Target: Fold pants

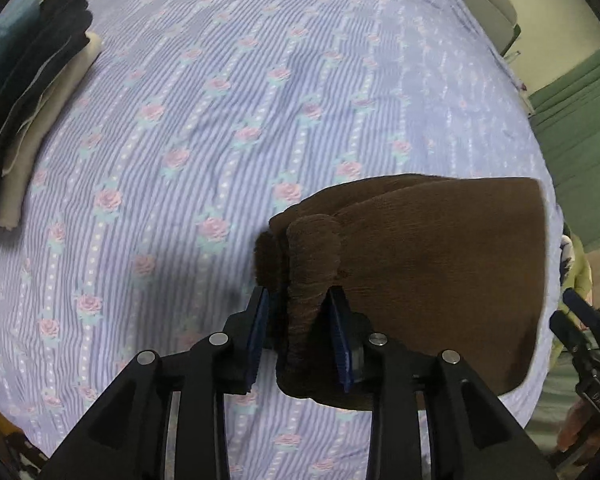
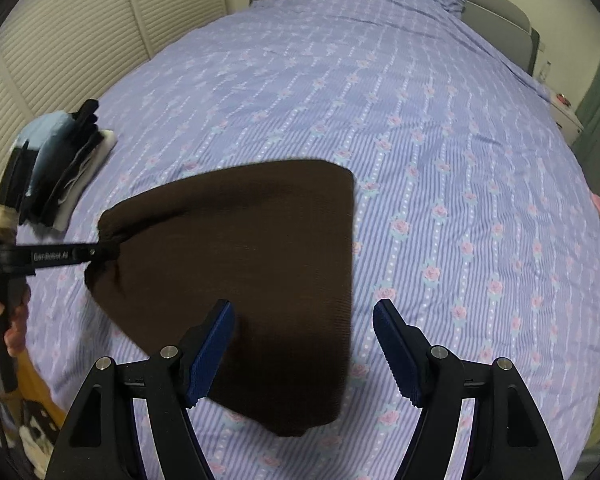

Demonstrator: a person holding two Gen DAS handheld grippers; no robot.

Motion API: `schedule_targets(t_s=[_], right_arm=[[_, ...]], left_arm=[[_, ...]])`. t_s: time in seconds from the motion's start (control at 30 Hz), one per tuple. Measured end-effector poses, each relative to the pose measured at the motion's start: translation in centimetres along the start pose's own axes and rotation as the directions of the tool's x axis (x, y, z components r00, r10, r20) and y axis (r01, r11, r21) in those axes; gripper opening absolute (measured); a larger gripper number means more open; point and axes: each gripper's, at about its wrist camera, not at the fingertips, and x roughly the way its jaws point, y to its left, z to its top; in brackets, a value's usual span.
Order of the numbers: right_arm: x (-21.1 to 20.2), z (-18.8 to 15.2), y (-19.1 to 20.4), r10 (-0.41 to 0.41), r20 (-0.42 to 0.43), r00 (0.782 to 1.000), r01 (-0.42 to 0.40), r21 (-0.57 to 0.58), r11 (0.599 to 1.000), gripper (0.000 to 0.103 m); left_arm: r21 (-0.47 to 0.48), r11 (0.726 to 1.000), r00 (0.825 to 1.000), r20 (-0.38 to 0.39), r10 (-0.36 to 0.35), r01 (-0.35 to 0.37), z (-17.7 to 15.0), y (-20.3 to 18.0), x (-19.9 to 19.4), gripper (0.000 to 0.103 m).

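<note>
The brown pants [image 1: 440,272] lie folded into a compact bundle on the floral bed sheet [image 1: 220,120]. My left gripper [image 1: 300,320] is shut on the bunched left edge of the pants, with thick fabric between its blue pads. In the right wrist view the pants [image 2: 252,248] show as a dark folded slab, with the left gripper [image 2: 100,252] pinching their left corner. My right gripper [image 2: 304,332] is open and empty, hovering just above the pants' near right part.
A stack of folded clothes [image 1: 32,100] in black, blue and cream sits at the left of the bed, and also shows in the right wrist view [image 2: 64,168]. The headboard [image 2: 480,4] is at the far end. Louvered doors [image 2: 72,32] stand at the left.
</note>
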Motion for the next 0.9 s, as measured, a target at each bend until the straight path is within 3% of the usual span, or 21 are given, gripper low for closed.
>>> schedule_targets(t_s=[0.07, 0.13, 0.27, 0.33, 0.63, 0.9], right_arm=[[0.3, 0.0, 0.3, 0.004, -0.004, 1.000, -0.004, -0.007, 1.000, 0.073], [0.6, 0.0, 0.5, -0.001, -0.012, 1.000, 0.001, -0.014, 1.000, 0.073], [0.8, -0.1, 0.2, 0.003, -0.020, 1.000, -0.003, 0.006, 1.000, 0.073], [0.6, -0.1, -0.1, 0.006, -0.014, 1.000, -0.006, 0.018, 1.000, 0.073], [2.0, -0.3, -1.0, -0.002, -0.034, 0.999, 0.004, 0.047, 0.999, 0.073], [3.5, -0.3, -2.8, 0.019, -0.054, 0.998, -0.013, 0.111, 0.994, 0.073]], left_arm=[[-0.013, 1.000, 1.000, -0.002, -0.001, 0.001, 0.0, 0.1, 0.2, 0.038], [-0.033, 0.999, 1.000, -0.002, -0.014, 0.014, 0.0, 0.3, 0.4, 0.050], [-0.022, 0.998, 0.998, -0.008, -0.054, 0.054, -0.2, 0.2, 0.2, 0.057], [-0.024, 0.999, 0.999, -0.001, -0.048, 0.048, -0.4, 0.2, -0.3, 0.065], [-0.010, 0.999, 0.999, 0.023, -0.042, 0.042, -0.6, -0.5, -0.9, 0.074], [-0.013, 0.996, 0.996, 0.023, -0.085, 0.085, -0.1, -1.4, -0.7, 0.074]])
